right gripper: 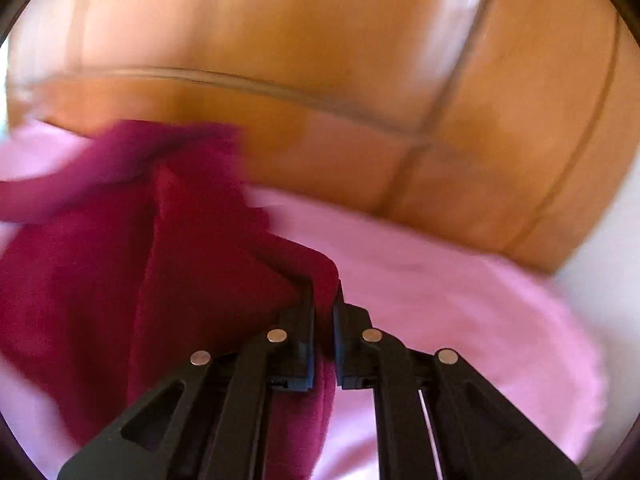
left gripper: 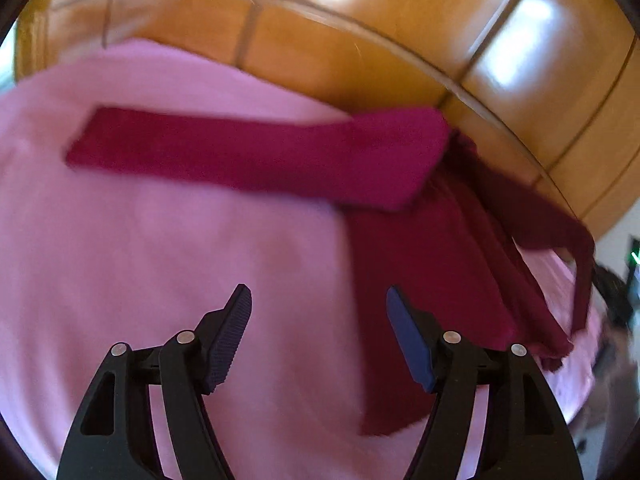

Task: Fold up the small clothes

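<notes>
A dark red garment (left gripper: 432,248) lies on a pink sheet (left gripper: 160,240), one long sleeve (left gripper: 248,152) stretched flat toward the left. My left gripper (left gripper: 319,300) hovers over the sheet just left of the garment's body, open, with nothing between its fingers. In the right wrist view the same garment (right gripper: 192,264) rises in a fold from the left. My right gripper (right gripper: 324,292) is shut on a corner of that fold, and cloth hangs down between its fingers. At the far right of the left wrist view, the lifted edge of the garment (left gripper: 580,280) is pulled up.
A glossy wooden headboard (left gripper: 360,40) with panel grooves runs along the far side of the sheet, seen too as the headboard (right gripper: 360,80) in the right wrist view. Pale floor or wall (right gripper: 612,280) shows past the sheet's right edge. Dark blurred items (left gripper: 616,300) sit at the far right.
</notes>
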`<state>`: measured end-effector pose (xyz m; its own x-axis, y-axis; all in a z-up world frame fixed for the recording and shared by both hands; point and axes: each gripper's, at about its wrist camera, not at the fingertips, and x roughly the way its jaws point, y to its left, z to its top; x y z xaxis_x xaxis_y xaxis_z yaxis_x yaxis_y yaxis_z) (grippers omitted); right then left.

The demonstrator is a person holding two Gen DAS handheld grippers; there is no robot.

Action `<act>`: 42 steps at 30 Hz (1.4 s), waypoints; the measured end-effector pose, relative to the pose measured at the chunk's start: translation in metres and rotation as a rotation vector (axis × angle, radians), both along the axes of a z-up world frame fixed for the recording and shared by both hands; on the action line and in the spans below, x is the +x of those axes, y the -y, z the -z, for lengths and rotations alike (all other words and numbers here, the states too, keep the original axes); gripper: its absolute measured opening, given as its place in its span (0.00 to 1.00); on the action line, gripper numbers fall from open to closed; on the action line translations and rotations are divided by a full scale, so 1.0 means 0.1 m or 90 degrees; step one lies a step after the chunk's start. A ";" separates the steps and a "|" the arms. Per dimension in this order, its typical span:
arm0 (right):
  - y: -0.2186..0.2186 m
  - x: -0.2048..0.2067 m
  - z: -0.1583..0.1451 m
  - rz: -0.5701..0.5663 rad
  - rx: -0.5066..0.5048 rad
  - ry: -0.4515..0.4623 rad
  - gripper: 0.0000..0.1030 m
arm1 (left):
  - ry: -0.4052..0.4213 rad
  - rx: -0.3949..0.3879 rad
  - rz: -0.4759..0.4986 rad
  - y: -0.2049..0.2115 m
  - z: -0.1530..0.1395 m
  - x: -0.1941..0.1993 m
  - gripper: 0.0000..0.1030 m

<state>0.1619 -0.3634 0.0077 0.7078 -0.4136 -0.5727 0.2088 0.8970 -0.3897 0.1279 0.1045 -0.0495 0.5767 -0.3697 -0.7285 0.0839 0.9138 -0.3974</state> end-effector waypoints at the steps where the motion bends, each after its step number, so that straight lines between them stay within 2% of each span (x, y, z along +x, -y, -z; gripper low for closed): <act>1: 0.18 0.15 0.02 0.031 -0.020 -0.004 0.06 | -0.013 -0.011 0.010 0.04 0.05 0.00 0.66; 4: 0.63 0.55 0.13 0.098 -0.036 -0.039 0.08 | -0.046 -0.039 0.028 0.15 0.14 0.01 0.60; 6: 0.84 0.68 0.18 0.118 -0.011 -0.054 0.28 | -0.052 -0.049 0.024 0.18 0.17 0.00 0.60; 7: 0.92 0.70 0.19 0.131 0.003 -0.045 0.53 | -0.056 -0.055 0.022 0.19 0.18 0.01 0.60; 8: 0.94 0.68 0.18 0.136 0.018 -0.034 0.59 | -0.059 -0.063 0.022 0.19 0.19 0.01 0.59; 10: 0.95 0.51 0.14 0.129 0.084 -0.014 0.60 | -0.070 -0.088 0.029 0.20 0.21 -0.02 0.49; 11: 0.89 0.46 0.14 0.114 0.118 -0.010 0.60 | -0.074 -0.092 0.033 0.20 0.22 -0.04 0.48; 13: 0.73 0.16 0.16 0.054 0.226 -0.015 0.60 | -0.074 -0.098 0.039 0.21 0.23 -0.08 0.48; 14: 0.69 0.03 0.20 0.031 0.271 -0.027 0.60 | -0.076 -0.103 0.041 0.22 0.24 -0.10 0.48; 15: 0.58 -0.15 0.30 -0.006 0.344 -0.053 0.60 | -0.076 -0.109 0.043 0.23 0.24 -0.11 0.48; 17: 0.43 -0.34 0.45 -0.044 0.414 -0.089 0.59 | -0.077 -0.121 0.041 0.26 0.24 -0.11 0.48; 18: 0.32 -0.45 0.56 -0.062 0.451 -0.111 0.59 | -0.077 -0.133 0.040 0.27 0.25 -0.12 0.41; 19: 0.25 -0.50 0.63 -0.074 0.475 -0.124 0.57 | -0.081 -0.140 0.042 0.29 0.26 -0.11 0.28; 20: 0.15 -0.56 0.73 -0.088 0.493 -0.143 0.54 | -0.086 -0.143 0.043 0.32 0.28 -0.11 0.23; 22: -0.04 -0.63 0.80 -0.095 0.484 -0.155 0.49 | -0.082 -0.132 0.041 0.35 0.31 -0.13 0.11; 24: -0.16 -0.66 0.79 -0.114 0.474 -0.154 0.33 | -0.081 -0.130 0.042 0.35 0.30 -0.13 0.09; 25: -0.19 -0.66 0.76 -0.123 0.471 -0.156 0.10 | -0.076 -0.136 0.041 0.32 0.26 -0.15 0.08; 30: -0.34 -0.84 0.44 -0.152 0.408 -0.116 0.08 | -0.029 -0.126 0.039 0.18 -0.05 -0.29 0.06; 32: -0.37 -1.02 0.18 -0.165 0.389 -0.088 0.07 | -0.019 -0.129 0.041 0.10 -0.14 -0.35 0.06; 36: -0.32 -1.40 -0.09 -0.180 0.358 -0.067 0.07 | -0.011 -0.140 0.052 -0.06 -0.23 -0.52 0.06; 38: -0.30 -1.60 -0.09 -0.185 0.342 -0.073 0.07 | -0.016 -0.138 0.057 -0.15 -0.22 -0.66 0.06; 40: -0.31 -1.81 0.05 -0.175 0.325 -0.099 0.07 | -0.030 -0.138 0.063 -0.16 -0.14 -0.79 0.06; 42: -0.26 -1.92 0.23 -0.157 0.344 -0.137 0.07 | -0.046 -0.101 0.071 -0.12 -0.05 -0.98 0.06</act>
<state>-0.0298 -0.3370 -0.0154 0.5910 0.1349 -0.7953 -0.0616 0.9906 0.1222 0.0297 0.1161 -0.0447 0.4747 -0.5413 -0.6940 0.1475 0.8263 -0.5436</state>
